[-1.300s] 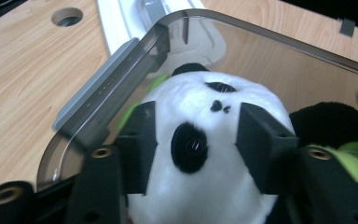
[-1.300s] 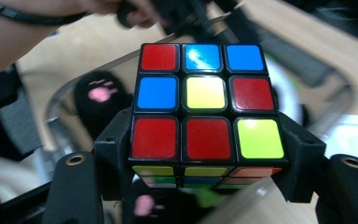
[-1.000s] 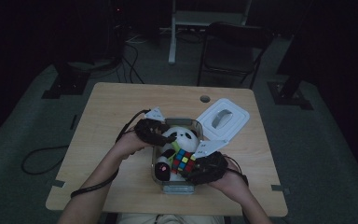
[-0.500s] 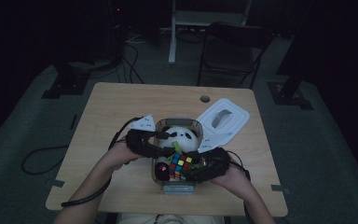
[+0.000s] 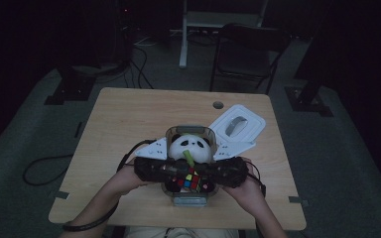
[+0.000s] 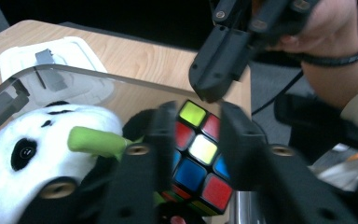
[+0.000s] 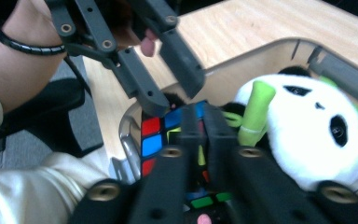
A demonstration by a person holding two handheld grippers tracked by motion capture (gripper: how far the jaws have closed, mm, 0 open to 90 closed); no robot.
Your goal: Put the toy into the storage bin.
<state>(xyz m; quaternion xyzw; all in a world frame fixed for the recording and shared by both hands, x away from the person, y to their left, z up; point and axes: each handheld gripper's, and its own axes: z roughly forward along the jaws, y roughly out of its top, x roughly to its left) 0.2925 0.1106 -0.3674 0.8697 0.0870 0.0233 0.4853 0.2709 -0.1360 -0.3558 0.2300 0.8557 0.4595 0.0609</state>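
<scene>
A clear box on the wooden table holds a panda plush with a green bamboo stick and a colour cube. My left gripper hovers just over the cube. Its jaws have just been closing but stand apart, with nothing between them. From the other side my right gripper points at the cube. Its jaws have just closed and are shut, with nothing seen between them. Both tips nearly meet above the cube; the left gripper faces the right one.
The box's white lid lies on the table right behind the box. A dark chair and cables are on the floor beyond the table. Bare tabletop lies left of and behind the box.
My left hand has come from the box's back left side toward the near side, and its gripper is now over the cube. The right hand has stayed at the cube.
</scene>
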